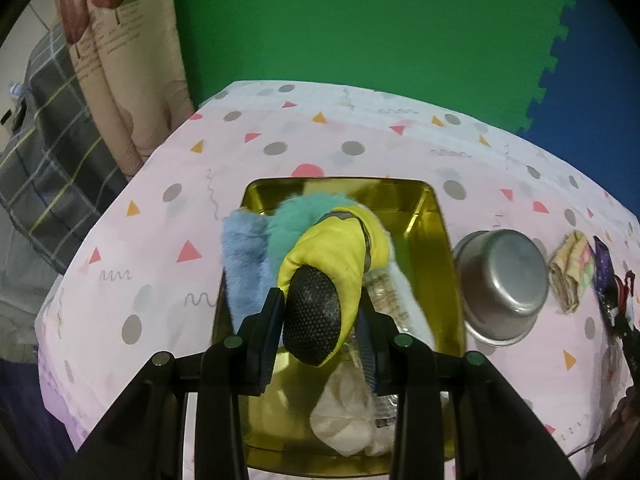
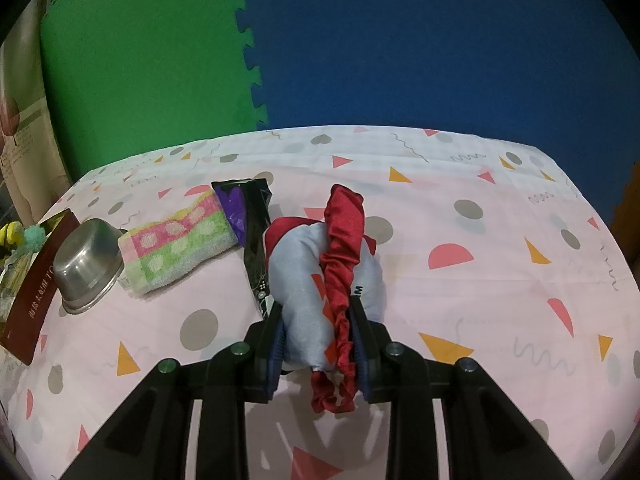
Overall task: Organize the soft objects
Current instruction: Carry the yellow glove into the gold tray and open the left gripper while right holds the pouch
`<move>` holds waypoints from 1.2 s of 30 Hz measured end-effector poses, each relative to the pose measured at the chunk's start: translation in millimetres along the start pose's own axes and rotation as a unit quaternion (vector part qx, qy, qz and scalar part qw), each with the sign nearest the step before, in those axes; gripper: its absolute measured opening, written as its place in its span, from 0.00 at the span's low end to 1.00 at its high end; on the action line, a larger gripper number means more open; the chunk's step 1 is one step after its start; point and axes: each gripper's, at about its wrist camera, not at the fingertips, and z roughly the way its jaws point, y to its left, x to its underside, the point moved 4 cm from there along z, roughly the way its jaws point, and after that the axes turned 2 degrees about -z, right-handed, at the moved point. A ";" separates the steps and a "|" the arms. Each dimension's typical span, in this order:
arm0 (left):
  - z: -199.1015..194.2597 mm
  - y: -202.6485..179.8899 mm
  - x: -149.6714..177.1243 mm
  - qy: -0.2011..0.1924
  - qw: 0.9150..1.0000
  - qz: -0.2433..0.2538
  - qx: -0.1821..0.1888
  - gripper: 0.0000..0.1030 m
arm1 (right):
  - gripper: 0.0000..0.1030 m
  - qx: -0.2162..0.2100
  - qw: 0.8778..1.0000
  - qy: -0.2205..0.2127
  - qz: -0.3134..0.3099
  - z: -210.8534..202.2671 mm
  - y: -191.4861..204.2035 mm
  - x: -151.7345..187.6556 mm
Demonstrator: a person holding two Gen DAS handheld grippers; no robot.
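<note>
While my left gripper (image 1: 320, 312) hangs over the gold rectangular metal tin (image 1: 434, 216), its two fingers are clamped on a yellow plush toy with a black dimpled end (image 1: 340, 256). That toy's teal furry part (image 1: 298, 220) sticks out above the tin, and a pale blue furry piece (image 1: 244, 264) droops over the tin's left wall. Deeper inside the tin lie a cream-coloured soft bundle (image 1: 344, 412) and some clear crinkled plastic (image 1: 384, 288); I cannot tell exactly what they are.

Just right of the tin stands an upside-down stainless steel bowl (image 1: 502, 284), close to the tin's wall, on the pink tablecloth printed with triangles and grey dots (image 1: 168, 240). Beyond the bowl, further from the tin, rests a folded pink, yellow and green spotted towel (image 2: 176, 248), with a black and purple glossy packet (image 2: 250, 224) lying against its far end.

My right gripper (image 2: 318, 332) is well away from the tin, past that packet, and its fingers are closed on a grey satin pouch with a red ruched elastic band (image 2: 332, 272). The pouch is lifted just above the tablecloth, its upper end beside the packet.
</note>
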 end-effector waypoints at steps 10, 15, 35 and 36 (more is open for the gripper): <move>11.8 18.7 3.2 -0.007 1.000 -0.008 -0.014 0.30 | 0.29 0.005 1.000 0.003 -0.008 0.7 1.2 0.4; 26.5 16.9 11.0 0.007 1.000 0.006 -0.017 0.29 | 0.29 0.009 1.000 0.003 -0.012 1.1 1.9 0.3; -7.7 13.2 12.2 -0.027 0.999 0.008 0.035 0.65 | 0.30 0.023 0.999 0.007 -0.028 1.4 6.0 -1.3; -10.1 13.0 12.5 -0.032 0.999 0.009 0.032 0.66 | 0.30 0.023 0.999 0.007 -0.028 1.3 6.6 -1.2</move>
